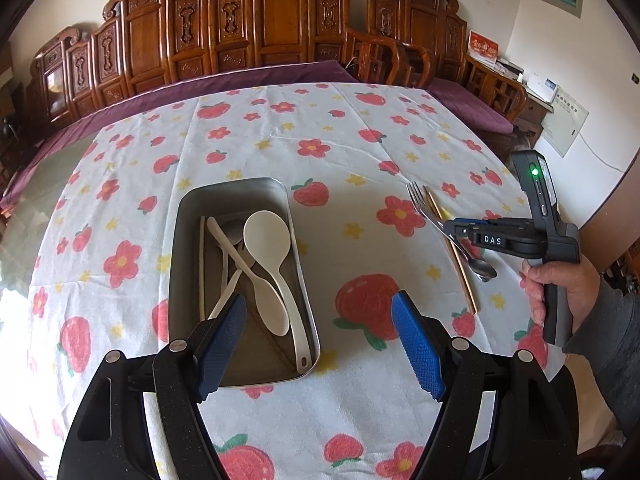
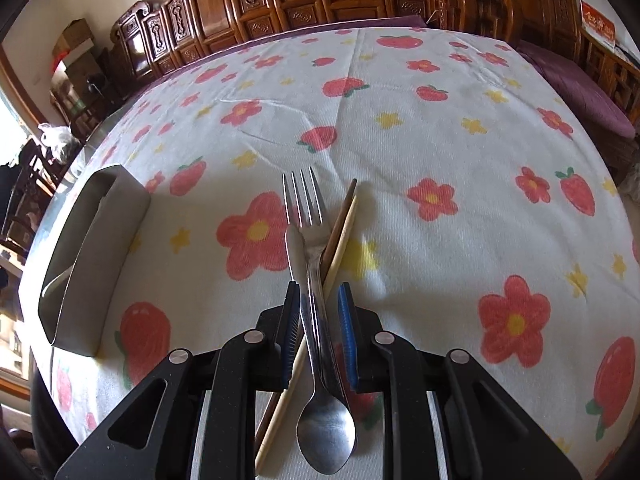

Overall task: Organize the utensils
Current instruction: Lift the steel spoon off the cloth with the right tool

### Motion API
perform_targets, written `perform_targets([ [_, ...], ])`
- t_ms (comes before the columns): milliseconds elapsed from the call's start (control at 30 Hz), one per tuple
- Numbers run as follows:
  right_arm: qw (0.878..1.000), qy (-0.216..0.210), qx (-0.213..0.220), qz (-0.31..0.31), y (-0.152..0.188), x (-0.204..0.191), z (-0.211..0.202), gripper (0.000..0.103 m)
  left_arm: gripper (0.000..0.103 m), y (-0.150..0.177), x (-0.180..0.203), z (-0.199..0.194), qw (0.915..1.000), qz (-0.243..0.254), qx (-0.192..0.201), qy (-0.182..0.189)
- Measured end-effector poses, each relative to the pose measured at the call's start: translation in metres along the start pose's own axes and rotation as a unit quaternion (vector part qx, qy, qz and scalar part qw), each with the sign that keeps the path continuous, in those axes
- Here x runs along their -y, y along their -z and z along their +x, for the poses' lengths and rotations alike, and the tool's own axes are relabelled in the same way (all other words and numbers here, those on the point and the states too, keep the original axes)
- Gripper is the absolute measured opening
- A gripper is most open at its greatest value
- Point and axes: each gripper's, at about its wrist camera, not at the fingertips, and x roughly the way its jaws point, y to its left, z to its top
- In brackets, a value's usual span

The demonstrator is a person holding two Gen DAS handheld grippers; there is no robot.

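Straddling a small heap of cutlery, the right claw (image 2: 319, 312) has its blue-padded fingers narrowed about the handles, with the stainless-steel fork (image 2: 306, 220) and the shiny steel spoon (image 2: 326, 436) running straight down the gap between them. Whether the pads already bite the metal or stand a hair off it cannot be told from the right wrist view. The long axis of fork and spoon lies nearly along the claw's own forward line, tines pointing away and the spoon bowl back under the wrist; the two slim tan wooden chopsticks (image 2: 340, 228) cross beneath at a slant.

The rectangular grey metal tray (image 1: 240, 376), already holding white plastic spoons (image 1: 266, 240) and other pale pieces, sits on the strawberry-printed tabletop (image 1: 360, 140) well to the left of this heap. The left claw (image 1: 326, 344) hovers wide apart and empty over the tray's near right corner. Being right at the heap, the right hand (image 1: 560, 292) is the likelier one to carry it, and the carry would probably run leftward, with the handles turned to match the tray's length.
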Motion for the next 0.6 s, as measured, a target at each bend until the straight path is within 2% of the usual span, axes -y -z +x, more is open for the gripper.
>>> perform_targets([
  [200,1.0,0.008,0.001,-0.024,0.007,-0.008,-0.012,0.022,0.072,0.002,0.0,0.001,1.0,-0.001,-0.001,0.001],
  [500,0.995,0.025,0.01,-0.095,0.047,-0.032,-0.052,0.022,0.072,0.005,0.005,0.004,1.0,0.001,-0.003,0.009],
  [600,0.989,0.052,0.001,-0.138,0.058,-0.044,-0.049,0.031,0.072,0.006,0.007,0.004,0.9999,0.002,-0.004,0.011],
])
